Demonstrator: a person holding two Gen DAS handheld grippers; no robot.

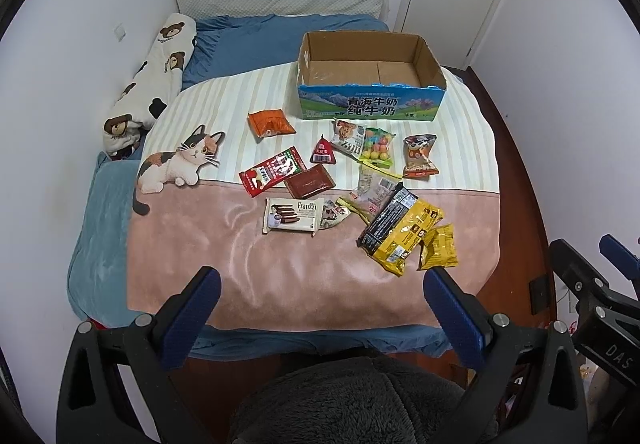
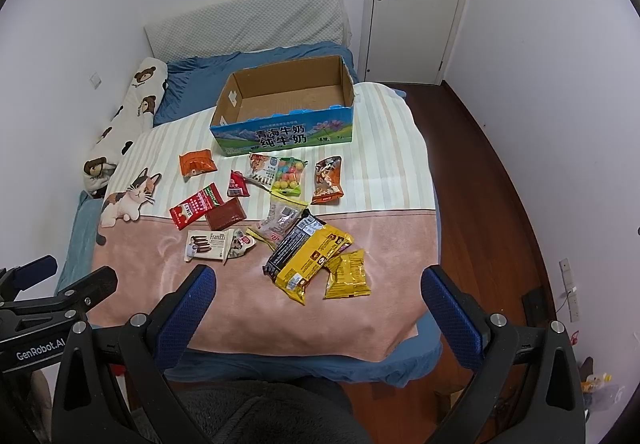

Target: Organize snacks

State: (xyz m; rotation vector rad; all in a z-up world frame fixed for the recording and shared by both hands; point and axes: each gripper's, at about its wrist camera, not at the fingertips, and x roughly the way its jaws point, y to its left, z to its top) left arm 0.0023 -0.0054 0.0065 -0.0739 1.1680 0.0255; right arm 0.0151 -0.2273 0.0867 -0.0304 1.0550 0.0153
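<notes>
Both claws are hanging spread apart and empty over the bed's near edge: my left gripper (image 1: 322,286) and my right gripper (image 2: 318,282). Snack packets, among them a Franzzi biscuit pack (image 1: 293,215), are lying scattered on the cat blanket (image 1: 240,264), near the cardboard milk box (image 1: 370,78).

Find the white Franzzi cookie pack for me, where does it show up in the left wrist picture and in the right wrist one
Left wrist: the Franzzi pack lies just left of centre, on the pink band of the blanket.
Right wrist: the Franzzi pack lies left of centre, just above the gripper's left fingertip.
Shared landmark: the printed cat sits up and to the left of the pack in both views.
</notes>
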